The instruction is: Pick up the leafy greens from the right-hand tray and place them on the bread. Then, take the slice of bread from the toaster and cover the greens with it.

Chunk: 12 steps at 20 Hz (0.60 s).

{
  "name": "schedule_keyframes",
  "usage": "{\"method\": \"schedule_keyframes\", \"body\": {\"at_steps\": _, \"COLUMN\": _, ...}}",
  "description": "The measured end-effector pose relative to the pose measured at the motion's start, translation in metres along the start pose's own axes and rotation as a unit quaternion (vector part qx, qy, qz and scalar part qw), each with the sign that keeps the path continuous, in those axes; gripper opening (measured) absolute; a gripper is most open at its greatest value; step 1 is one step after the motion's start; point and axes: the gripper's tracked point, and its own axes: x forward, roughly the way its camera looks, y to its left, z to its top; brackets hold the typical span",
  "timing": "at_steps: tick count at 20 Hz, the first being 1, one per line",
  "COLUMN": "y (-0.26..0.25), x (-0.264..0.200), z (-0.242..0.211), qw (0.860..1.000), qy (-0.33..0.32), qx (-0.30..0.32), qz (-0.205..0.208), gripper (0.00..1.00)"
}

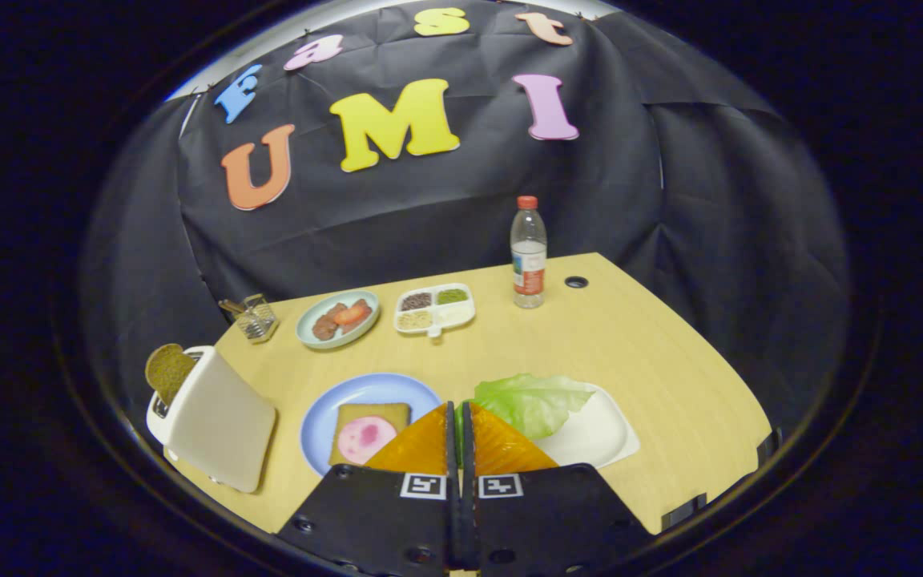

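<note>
Gripper view. Gripper (459, 413): fingers together, nothing between them, poised above the desk (630, 353) near its front edge. Leafy greens (530, 401): on the white tray (602, 437), just ahead of the fingers to the right. Bread (369, 433) bearing a pink slice: on the blue plate (361, 393), ahead to the left. Toaster (217, 417): front left corner, a brown slice of bread (167, 370) standing in its slot. Far edge: bottle (528, 255), divided dish (434, 308), plate of meat (337, 318).
</note>
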Motion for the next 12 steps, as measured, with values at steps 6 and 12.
{"method": "schedule_keyframes", "body": {"at_steps": 6, "y": 0.099, "x": 0.038, "z": -0.011, "qw": 0.998, "qy": -0.002, "qx": -0.028, "qz": 0.058, "gripper": 0.0}}
{"method": "schedule_keyframes", "body": {"at_steps": 12, "y": 0.118, "x": 0.089, "z": -0.059, "qw": 0.997, "qy": 0.037, "qx": -0.054, "qz": 0.051, "gripper": 0.0}}
